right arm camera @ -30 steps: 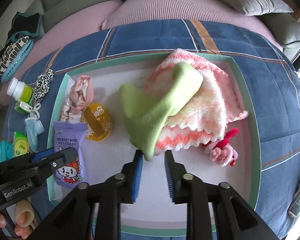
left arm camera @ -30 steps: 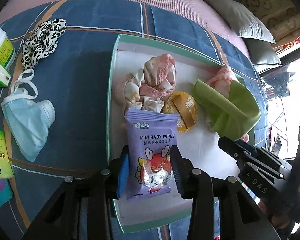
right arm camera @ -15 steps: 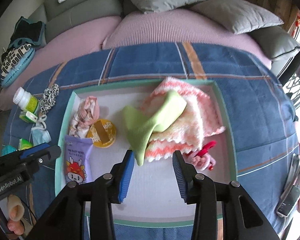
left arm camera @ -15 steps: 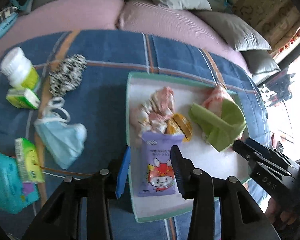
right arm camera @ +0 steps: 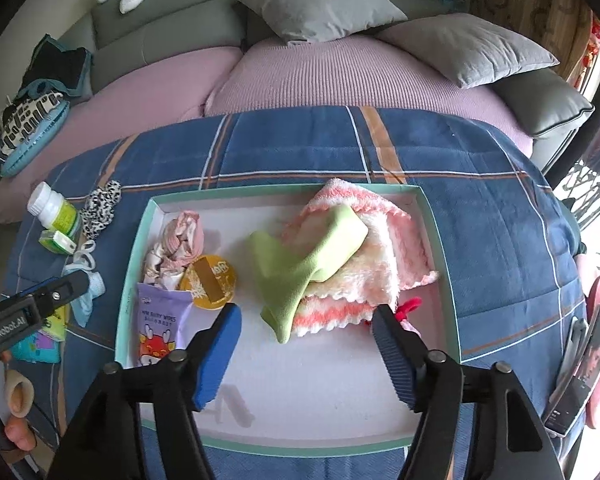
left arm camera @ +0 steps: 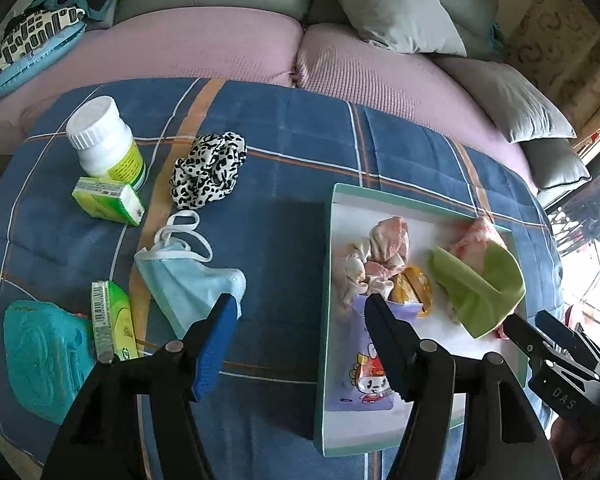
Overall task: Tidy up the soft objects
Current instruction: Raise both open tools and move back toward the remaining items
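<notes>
A white tray with a green rim (right arm camera: 292,400) (left arm camera: 325,320) lies on the blue plaid blanket. In it are a purple baby-wipes pack (right arm camera: 158,326) (left arm camera: 356,392), a pink scrunchie (right arm camera: 178,240), an orange round tin (right arm camera: 210,284), a green cloth (right arm camera: 300,264) on a pink towel (right arm camera: 376,256), and a small pink and red item (right arm camera: 410,306). A blue face mask (left arm camera: 184,284) and a leopard scrunchie (left arm camera: 208,170) lie left of the tray. My left gripper (left arm camera: 300,320) is open and empty, above the blanket between mask and tray. My right gripper (right arm camera: 306,334) is open and empty over the tray's front.
A white bottle (left arm camera: 106,142), green boxes (left arm camera: 108,200) (left arm camera: 114,324) and a teal pack (left arm camera: 46,358) lie at the left. Pink cushions and grey pillows (right arm camera: 464,50) sit behind. A phone (right arm camera: 584,364) lies at the right.
My left gripper let go of the wipes pack in the tray, pulled back and left, and opened wide. My right gripper rose from the green cloth and opened wide.
</notes>
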A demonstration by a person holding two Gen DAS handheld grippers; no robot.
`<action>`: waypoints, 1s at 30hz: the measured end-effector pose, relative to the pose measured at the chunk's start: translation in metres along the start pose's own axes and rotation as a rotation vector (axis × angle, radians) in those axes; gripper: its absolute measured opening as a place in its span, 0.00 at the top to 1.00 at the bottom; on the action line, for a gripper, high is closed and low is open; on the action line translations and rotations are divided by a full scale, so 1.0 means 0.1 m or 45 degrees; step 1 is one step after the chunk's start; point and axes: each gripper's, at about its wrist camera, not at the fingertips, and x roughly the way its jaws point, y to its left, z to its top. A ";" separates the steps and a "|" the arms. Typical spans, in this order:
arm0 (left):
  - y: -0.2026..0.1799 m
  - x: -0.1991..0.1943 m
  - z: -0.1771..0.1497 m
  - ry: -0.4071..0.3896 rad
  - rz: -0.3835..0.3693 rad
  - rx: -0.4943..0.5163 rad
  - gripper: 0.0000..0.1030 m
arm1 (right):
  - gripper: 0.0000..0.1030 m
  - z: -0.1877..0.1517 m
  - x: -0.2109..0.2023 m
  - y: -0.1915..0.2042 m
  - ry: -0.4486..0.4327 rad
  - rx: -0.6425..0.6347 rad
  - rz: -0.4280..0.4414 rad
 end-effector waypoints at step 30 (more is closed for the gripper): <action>0.10 -0.12 0.05 -0.158 0.079 -0.062 0.10 | 0.00 0.04 -0.02 -0.01 -0.082 0.014 0.009</action>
